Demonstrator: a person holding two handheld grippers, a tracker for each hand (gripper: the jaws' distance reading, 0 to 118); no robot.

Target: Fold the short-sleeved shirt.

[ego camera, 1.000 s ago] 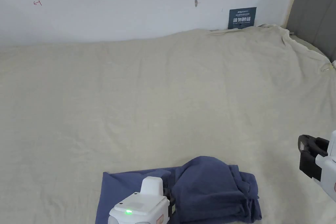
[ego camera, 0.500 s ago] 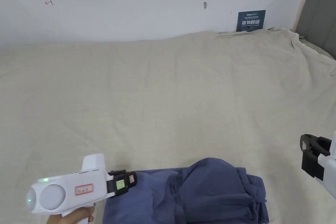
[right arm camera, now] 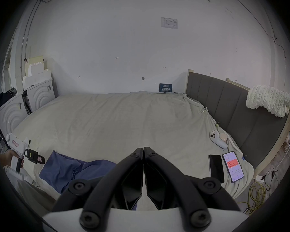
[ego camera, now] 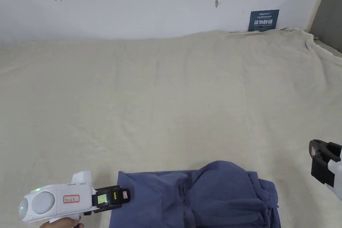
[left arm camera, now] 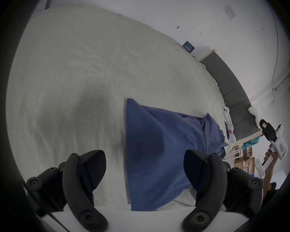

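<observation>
**Shirt bundled at near edge of bed; both grippers off the cloth**

We take the blue shirt (ego camera: 200,198) as our landmark. It lies on the beige bed sheet (ego camera: 167,105) at the near edge of the bed, partly folded: a flat panel with a straight edge on its left side, and a raised, bunched mound of layers on its right.

The left gripper (ego camera: 112,198) sits just beside the shirt's left edge. In the left gripper view its fingers (left arm camera: 94,168) are spread wide, one over bare sheet and the other over blue cloth, pinching nothing. We cannot tell whether they touch the fabric. The right gripper (ego camera: 317,162) hangs well apart from the shirt, off its right side; in the right gripper view its fingers (right arm camera: 137,172) are pressed together on nothing.

Handling, our judgement: light, soft, limp knit. It should drape and slump rather than hold a crease, and the stacked layers on the right may slide apart if lifted from one point. We would take hold at the left straight edge or its corners, pinching all layers at once, and steady the mound with the other gripper.

Writing: a dark blue sign (ego camera: 264,20) on the wall beyond the shirt carries white characters, too small for us to read. The left gripper carries a red-bordered label, illegible. A lit phone (right arm camera: 233,166) lies on the bed, right of the shirt.
</observation>
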